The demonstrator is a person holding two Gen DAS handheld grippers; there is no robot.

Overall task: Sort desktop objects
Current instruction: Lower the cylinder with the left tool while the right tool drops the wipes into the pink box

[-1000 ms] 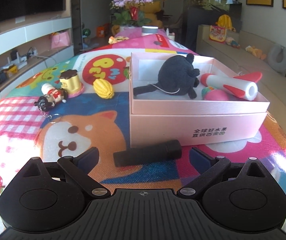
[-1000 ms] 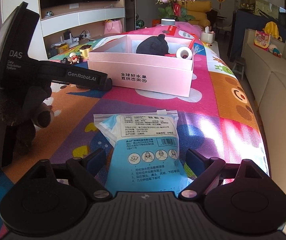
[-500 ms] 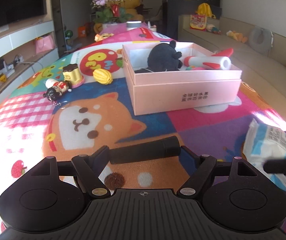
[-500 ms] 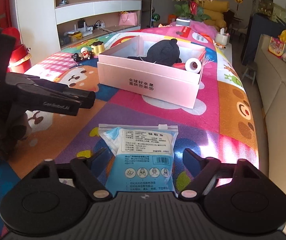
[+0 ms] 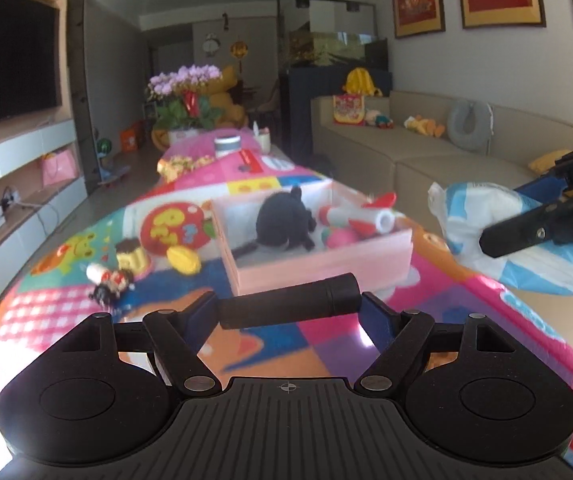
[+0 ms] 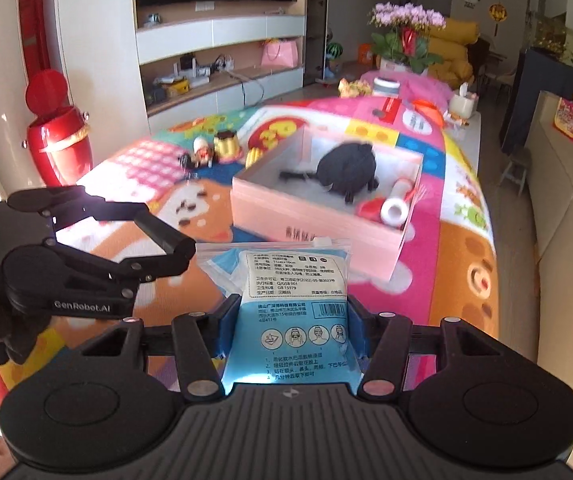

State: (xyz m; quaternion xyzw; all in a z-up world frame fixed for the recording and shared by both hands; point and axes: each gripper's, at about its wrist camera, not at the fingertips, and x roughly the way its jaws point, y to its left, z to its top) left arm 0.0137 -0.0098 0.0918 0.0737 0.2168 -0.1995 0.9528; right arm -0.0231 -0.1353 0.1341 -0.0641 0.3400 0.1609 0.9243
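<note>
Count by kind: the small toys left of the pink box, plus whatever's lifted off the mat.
small toys: 3 (figurine, pudding toy, yellow toy)
black cylinder: 1
blue mask pack: 1
Total: 5

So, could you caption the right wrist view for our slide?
Right gripper closing on a blue packet, lifted before the pink box.

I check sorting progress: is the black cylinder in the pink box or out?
Out: the black cylinder sits crosswise in the left tool, before the pink box.
</note>
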